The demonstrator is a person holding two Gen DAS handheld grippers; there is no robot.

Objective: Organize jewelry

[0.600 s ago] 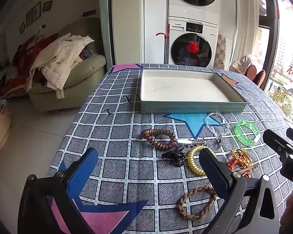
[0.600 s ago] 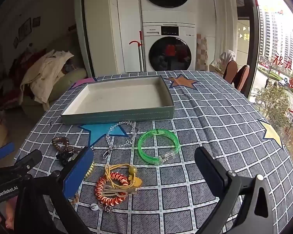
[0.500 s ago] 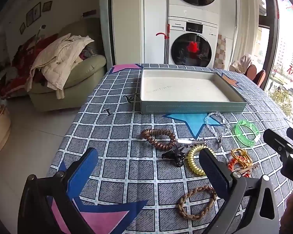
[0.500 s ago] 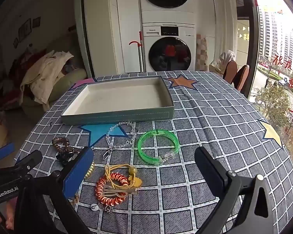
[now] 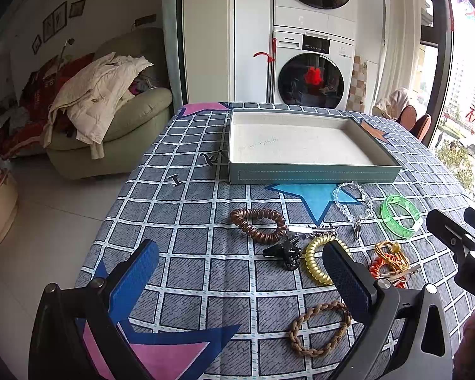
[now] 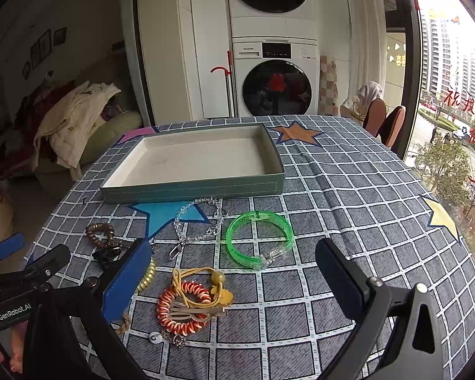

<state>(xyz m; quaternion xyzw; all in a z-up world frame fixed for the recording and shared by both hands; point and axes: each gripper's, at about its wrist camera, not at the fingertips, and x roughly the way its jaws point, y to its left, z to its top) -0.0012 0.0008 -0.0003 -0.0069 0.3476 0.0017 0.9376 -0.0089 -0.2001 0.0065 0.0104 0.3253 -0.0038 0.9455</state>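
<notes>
An empty green tray (image 5: 313, 175) (image 6: 193, 186) with a cream lining sits at the table's far middle. In front of it lie a brown coil tie (image 5: 258, 224), a black clip (image 5: 285, 251), a gold coil tie (image 5: 313, 261), a braided tan band (image 5: 319, 327), a clear bead chain (image 6: 199, 221), a green bangle (image 6: 259, 237) and an orange coil tie with a yellow cord (image 6: 186, 304). My left gripper (image 5: 240, 278) is open above the near table. My right gripper (image 6: 234, 275) is open above the orange tie and bangle.
The table wears a grey checked cloth (image 6: 348, 209) with coloured stars. A silver hair clip (image 5: 310, 230) lies by the brown tie. A sofa with clothes (image 5: 104, 117) stands to the left, stacked washing machines (image 6: 275, 72) behind, chairs (image 6: 386, 120) at the far right.
</notes>
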